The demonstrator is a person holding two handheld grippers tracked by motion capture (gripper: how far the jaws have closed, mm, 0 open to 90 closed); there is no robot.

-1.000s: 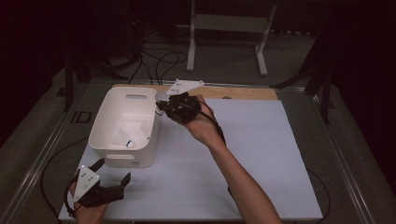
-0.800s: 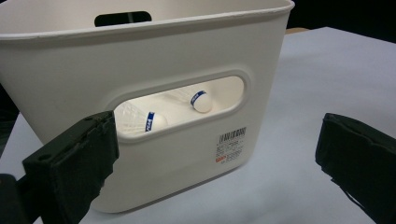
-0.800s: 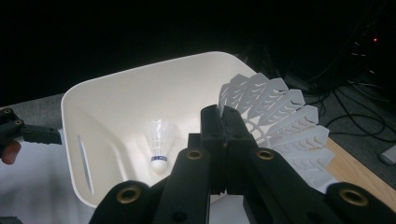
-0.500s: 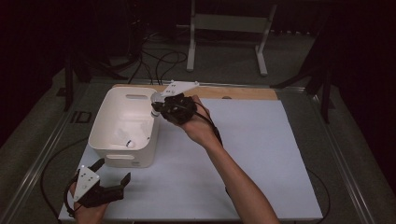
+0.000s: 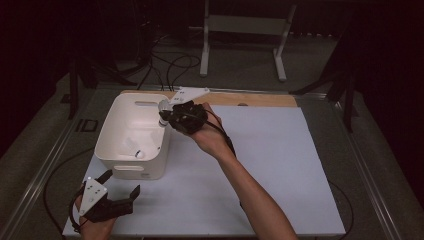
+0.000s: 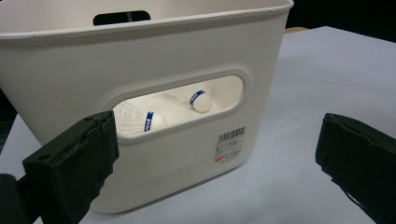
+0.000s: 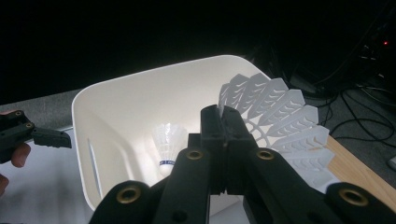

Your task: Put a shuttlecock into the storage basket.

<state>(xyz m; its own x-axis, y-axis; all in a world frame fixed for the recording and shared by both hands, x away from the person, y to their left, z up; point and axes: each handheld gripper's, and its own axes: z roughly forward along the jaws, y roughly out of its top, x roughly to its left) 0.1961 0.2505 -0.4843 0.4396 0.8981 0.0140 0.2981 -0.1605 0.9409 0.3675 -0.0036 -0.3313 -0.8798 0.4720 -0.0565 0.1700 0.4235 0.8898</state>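
My right gripper is shut on the feather skirt of a white shuttlecock, held at the right rim of the white bin with its cork over the inside. Two shuttlecocks with blue bands lie on the bin's floor, seen through the handle slot. One of them shows below my right jaws. My left gripper stands open near the table's front left corner, just in front of the bin, with nothing between its jaws.
A white mat covers the table, with open room to the right of the bin. A wooden board runs along the far edge. Cables and a white stand lie on the floor beyond.
My right gripper has edged a little left toward the bin with the shuttlecock in it. The left gripper has stayed put.
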